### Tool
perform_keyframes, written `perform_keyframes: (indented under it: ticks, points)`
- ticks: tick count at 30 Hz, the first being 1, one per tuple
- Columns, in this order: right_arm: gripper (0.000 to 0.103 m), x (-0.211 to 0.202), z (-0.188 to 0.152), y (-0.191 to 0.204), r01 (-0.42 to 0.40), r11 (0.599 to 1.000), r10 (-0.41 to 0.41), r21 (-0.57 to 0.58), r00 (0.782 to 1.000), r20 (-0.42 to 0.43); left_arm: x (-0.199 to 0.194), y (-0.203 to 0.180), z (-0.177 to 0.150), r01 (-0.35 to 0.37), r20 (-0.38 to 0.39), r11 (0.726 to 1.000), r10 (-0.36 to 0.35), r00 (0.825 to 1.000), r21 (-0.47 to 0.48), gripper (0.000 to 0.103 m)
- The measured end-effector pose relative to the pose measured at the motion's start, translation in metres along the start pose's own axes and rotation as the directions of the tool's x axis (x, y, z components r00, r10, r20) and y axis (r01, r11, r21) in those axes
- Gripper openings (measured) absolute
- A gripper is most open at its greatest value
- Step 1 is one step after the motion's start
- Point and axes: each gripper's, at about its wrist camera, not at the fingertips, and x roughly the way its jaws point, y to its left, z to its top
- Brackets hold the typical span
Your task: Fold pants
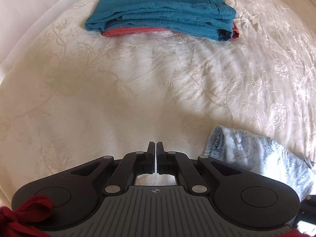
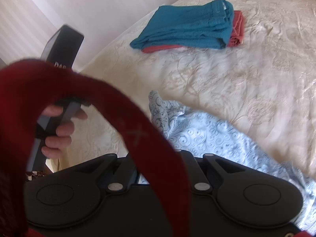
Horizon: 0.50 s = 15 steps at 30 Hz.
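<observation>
Light blue patterned pants (image 1: pixel 262 156) lie crumpled on the cream bedspread at the lower right of the left wrist view; they also show in the right wrist view (image 2: pixel 213 136), just ahead of the right gripper. My left gripper (image 1: pixel 156 148) is shut and empty, hovering over bare bedspread to the left of the pants. My right gripper's fingers are hidden behind a dark red fabric loop (image 2: pixel 122 118) that hangs across the lens. The left hand-held unit (image 2: pixel 59 75) shows in the right wrist view, gripped by a hand.
A folded teal garment (image 1: pixel 164 9) lies on a folded coral one (image 1: pixel 126 32) at the far side of the bed, also in the right wrist view (image 2: pixel 185 25). The bed edge and a white wall (image 2: pixel 88 4) run along the left. Dark red fabric (image 1: pixel 21 217) hangs at the lower left.
</observation>
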Motion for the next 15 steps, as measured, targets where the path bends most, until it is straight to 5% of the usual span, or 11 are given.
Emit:
perform_keyframes:
  ticks: [8,15]
  points:
    - [0.011,0.045,-0.031,0.031,0.026,0.998,-0.031,-0.058,0.996,-0.083,-0.011,-0.026,-0.017,0.037,0.027,0.996,-0.039,0.999,0.075,0.002]
    - [0.034,0.036,-0.035,0.036,0.086,0.994,-0.090,-0.070,0.994,-0.060,-0.002,-0.058,-0.034,0.108,-0.019,0.979,-0.106,0.994,0.172,0.003]
